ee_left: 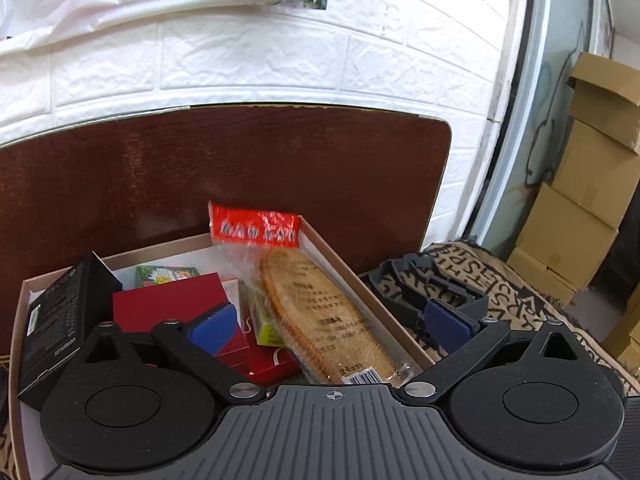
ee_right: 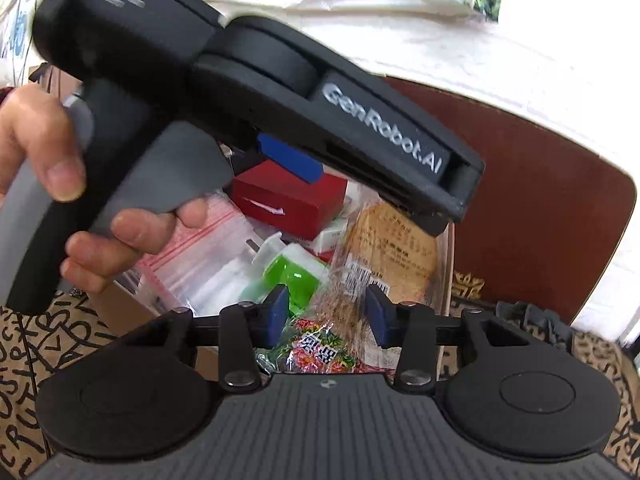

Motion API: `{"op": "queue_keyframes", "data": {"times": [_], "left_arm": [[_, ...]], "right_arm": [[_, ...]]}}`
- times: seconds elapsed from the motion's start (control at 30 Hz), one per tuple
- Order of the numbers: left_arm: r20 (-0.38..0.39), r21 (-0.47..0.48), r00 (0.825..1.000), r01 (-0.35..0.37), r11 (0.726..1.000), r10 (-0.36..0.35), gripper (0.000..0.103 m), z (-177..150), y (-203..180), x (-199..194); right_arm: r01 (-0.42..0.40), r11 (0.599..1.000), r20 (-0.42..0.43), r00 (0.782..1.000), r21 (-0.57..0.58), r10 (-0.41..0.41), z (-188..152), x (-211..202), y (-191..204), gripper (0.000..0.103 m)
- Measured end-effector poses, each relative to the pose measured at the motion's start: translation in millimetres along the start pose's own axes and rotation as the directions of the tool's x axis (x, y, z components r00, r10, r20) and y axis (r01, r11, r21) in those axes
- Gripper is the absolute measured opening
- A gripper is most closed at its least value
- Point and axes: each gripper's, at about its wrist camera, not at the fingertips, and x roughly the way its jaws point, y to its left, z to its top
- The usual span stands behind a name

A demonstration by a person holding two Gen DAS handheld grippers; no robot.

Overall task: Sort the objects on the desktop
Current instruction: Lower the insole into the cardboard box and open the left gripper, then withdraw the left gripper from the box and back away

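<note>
Insole packet (ee_left: 320, 312), between hand-held gripper (ee_left: 330, 322) pads

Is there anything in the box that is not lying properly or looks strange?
Yes. The bagged insole sits slanted along the box right wall; its red header pokes over the far rim. The black carton leans tilted over the left wall.

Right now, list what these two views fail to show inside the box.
- Left wrist view: the left gripper body hides the box's near end.
- Right wrist view: the left gripper and hand cover the box's far left.
- Right gripper: whether its pads press the clear wrapper is blurred.
</note>
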Motion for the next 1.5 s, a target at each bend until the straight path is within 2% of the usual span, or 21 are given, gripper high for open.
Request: {"op": "queue_keyframes", "data": {"times": [0.1,0.23,0.47,0.53,0.83,1.13,1.5], "left_arm": [[-0.006,0.005,1.000,0.009,1.000,-0.009,0.103,-1,-1,0],[-0.006,0.024,1.000,0.015,1.000,-0.015,0.103,-3,-4,-2],[0.004,0.015,1.000,0.022,1.000,-0.022,0.103,-6,-5,-10],[0.005,0.012,1.000,0.018,1.000,-0.018,0.103,-7,-5,-14],[0.053,0.002,0.999,-0.012,1.000,0.012,0.103,-19,-3,-46],[0.086,-0.034,0.996,-0.021,0.999,0.023,0.103,-34,-1,-80],[0.042,-0.072,0.998,-0.054,0.996,0.057,0.103,-62,-2,-115]], "right_arm": [[0.012,1.000,-0.026,1.000,0.016,-0.011,-4,7,-1,0.049],[0.004,0.999,0.009,1.000,0.049,-0.004,-6,1,-3,0.059],[0.017,0.999,0.070,0.997,0.050,-0.021,1,-14,1,0.071],[0.023,0.999,0.085,0.996,0.049,-0.027,2,-17,3,0.079],[0.066,0.997,0.117,0.991,0.037,-0.070,-1,-36,15,0.099],[0.102,0.993,0.146,0.983,0.056,-0.109,5,-61,35,0.102],[0.121,0.988,0.137,0.982,0.093,-0.134,-8,-90,69,0.103]]}}
